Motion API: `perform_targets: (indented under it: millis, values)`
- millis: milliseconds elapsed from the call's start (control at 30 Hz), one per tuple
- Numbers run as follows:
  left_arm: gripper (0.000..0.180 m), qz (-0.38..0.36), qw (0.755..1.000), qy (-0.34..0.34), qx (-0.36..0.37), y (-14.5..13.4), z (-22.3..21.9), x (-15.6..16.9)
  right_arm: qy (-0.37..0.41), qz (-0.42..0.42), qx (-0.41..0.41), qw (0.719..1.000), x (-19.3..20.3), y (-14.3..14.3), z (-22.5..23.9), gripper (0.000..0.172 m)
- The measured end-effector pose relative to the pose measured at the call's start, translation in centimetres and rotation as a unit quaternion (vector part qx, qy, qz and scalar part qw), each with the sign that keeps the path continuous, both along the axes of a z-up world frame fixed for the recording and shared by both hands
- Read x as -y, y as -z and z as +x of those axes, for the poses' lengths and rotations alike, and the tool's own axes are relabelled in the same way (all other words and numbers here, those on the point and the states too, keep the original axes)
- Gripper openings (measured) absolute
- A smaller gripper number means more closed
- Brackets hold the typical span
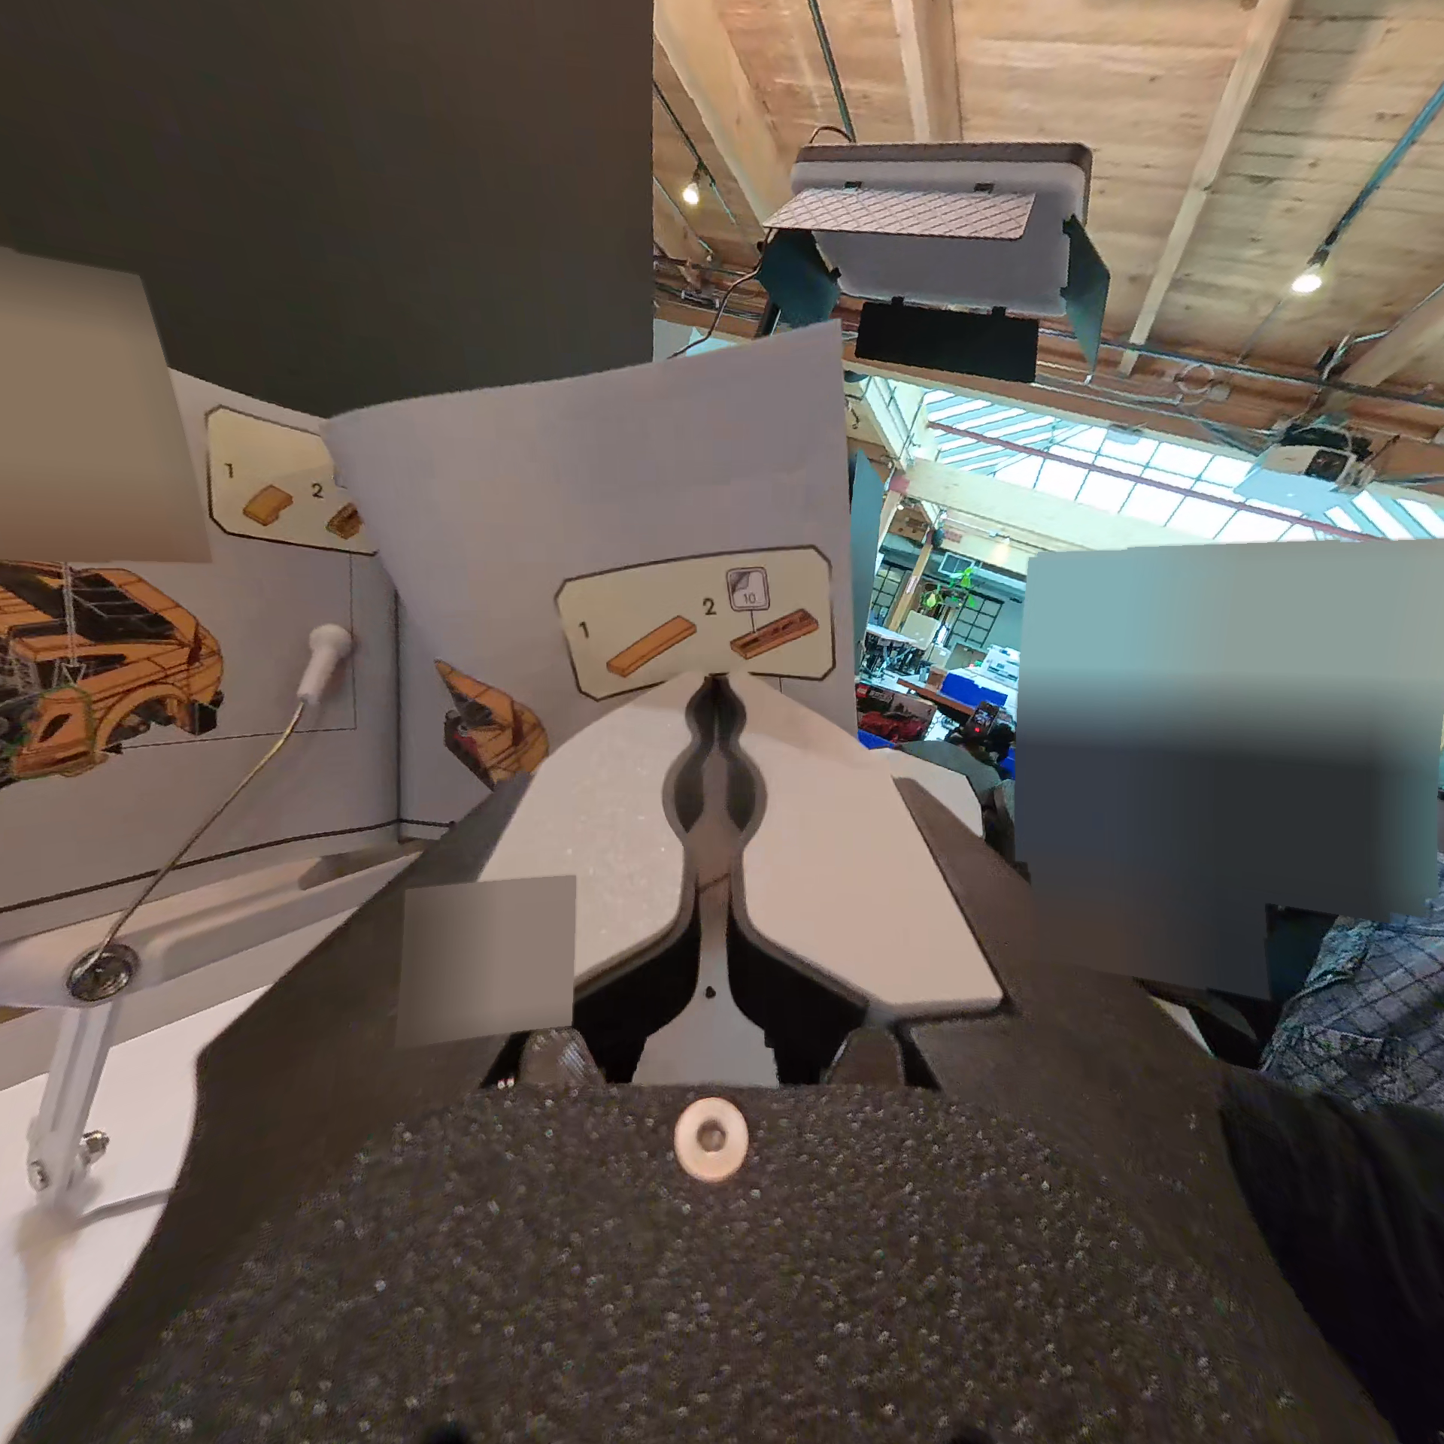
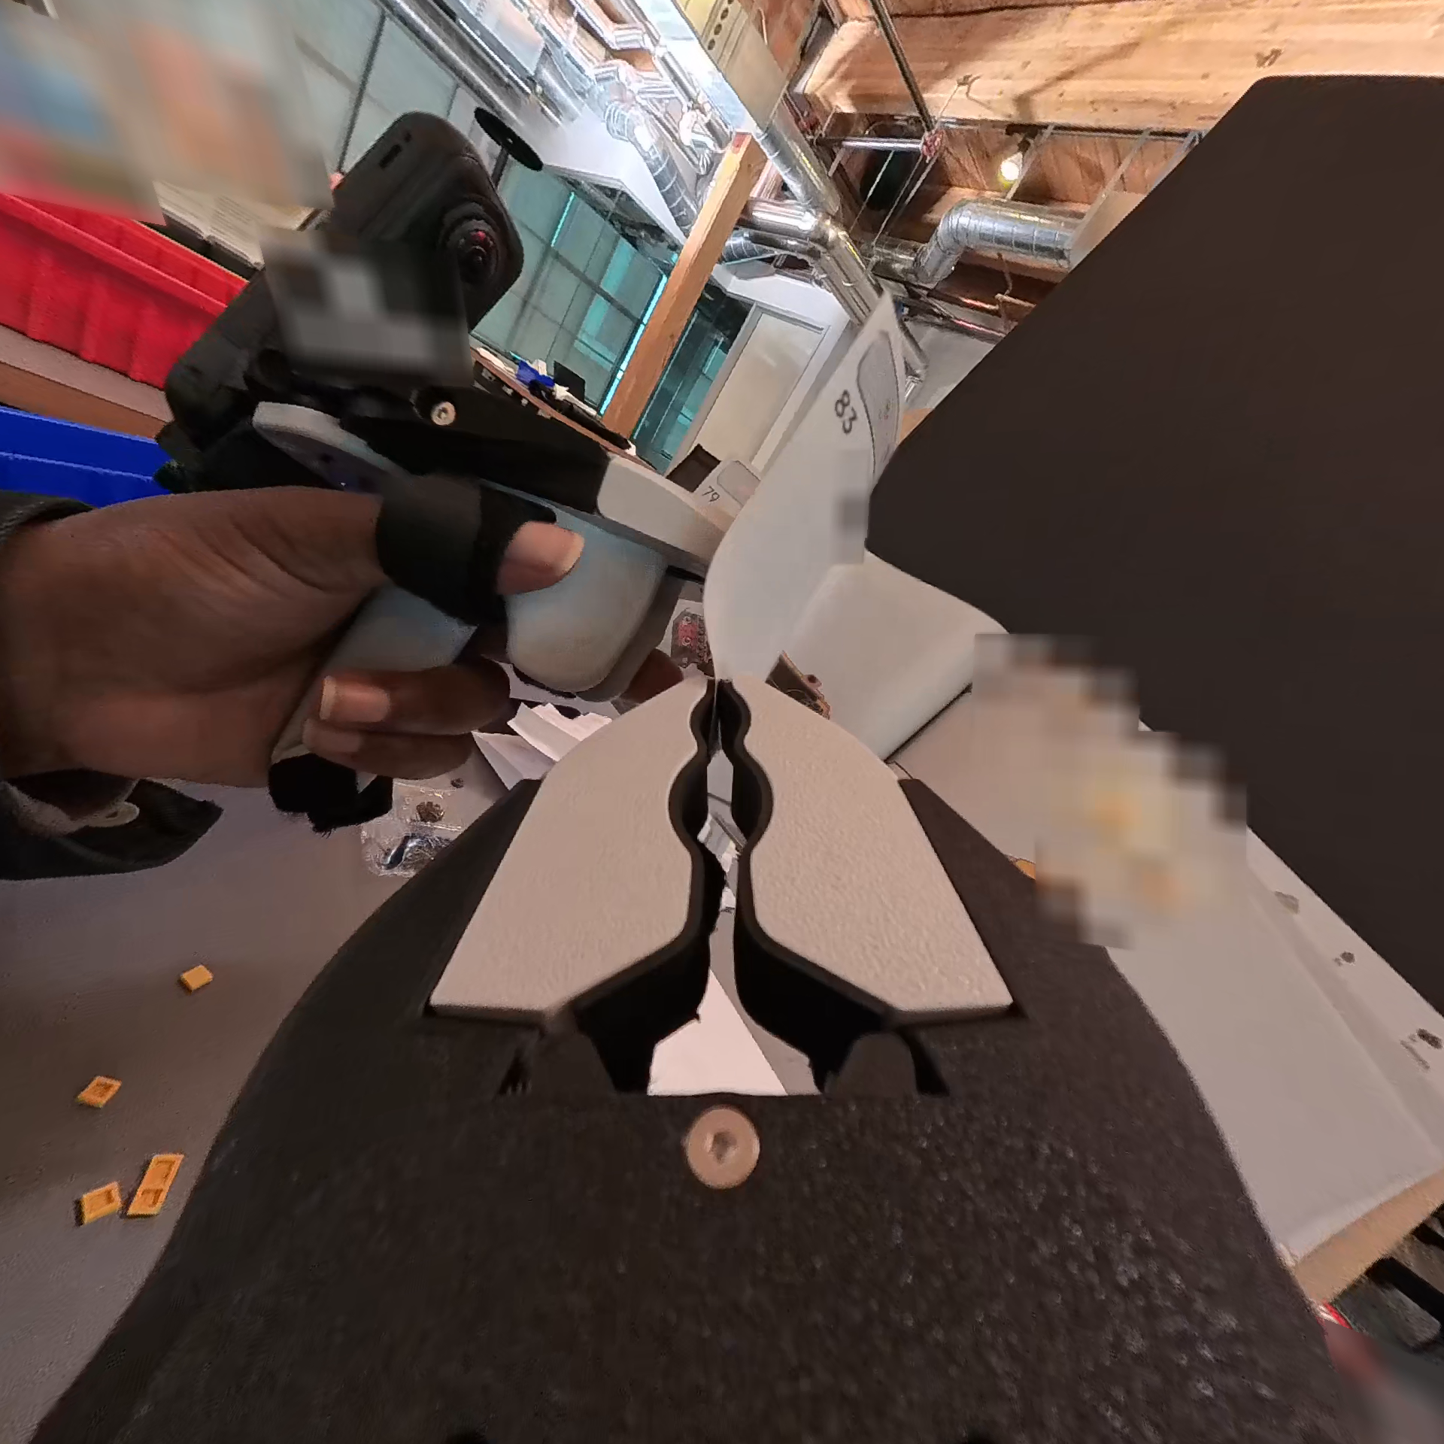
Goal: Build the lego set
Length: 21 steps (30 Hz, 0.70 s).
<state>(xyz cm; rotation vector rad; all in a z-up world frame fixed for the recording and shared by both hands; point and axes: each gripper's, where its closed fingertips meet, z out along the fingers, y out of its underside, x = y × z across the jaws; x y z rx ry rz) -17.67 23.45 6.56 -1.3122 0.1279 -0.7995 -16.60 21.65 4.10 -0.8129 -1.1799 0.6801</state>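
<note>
The left gripper has its jaws together, and its tips stand right at the lower edge of a raised page of the building instruction booklet; if the page is pinched there, I cannot tell. The booklet leans open on a white stand, and a thin wire arm with a white tip rests on its left page. The right gripper is clamped on the thin edge of a curling page. A hand holds the other gripper near it. Small orange bricks lie loose on the grey table. Behind are a red bin and a blue bin; their contents are hidden.
</note>
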Motion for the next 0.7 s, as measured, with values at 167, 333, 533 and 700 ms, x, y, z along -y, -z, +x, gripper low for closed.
perform_targets:
  millis: [167,333,533,700]
  values:
    - [0.008,0.011,1.000,0.008,0.006,-0.3,-0.3,0.3,0.007,-0.009,-0.005,1.000,-0.4,0.2,0.2,0.000]
    - [0.037,0.020,0.996,0.070,0.056,-1.8,-0.2,1.4,0.020,-0.014,-0.006,1.000,-1.1,0.3,0.5,0.000]
    - [0.010,0.025,0.999,0.031,0.004,-1.8,0.3,1.5,0.022,-0.001,0.004,1.000,-0.7,0.8,0.2,0.000]
    - [0.003,0.039,0.998,0.055,0.009,-1.9,0.6,1.8,0.008,-0.025,-0.005,1.000,-0.8,0.5,0.4,0.000]
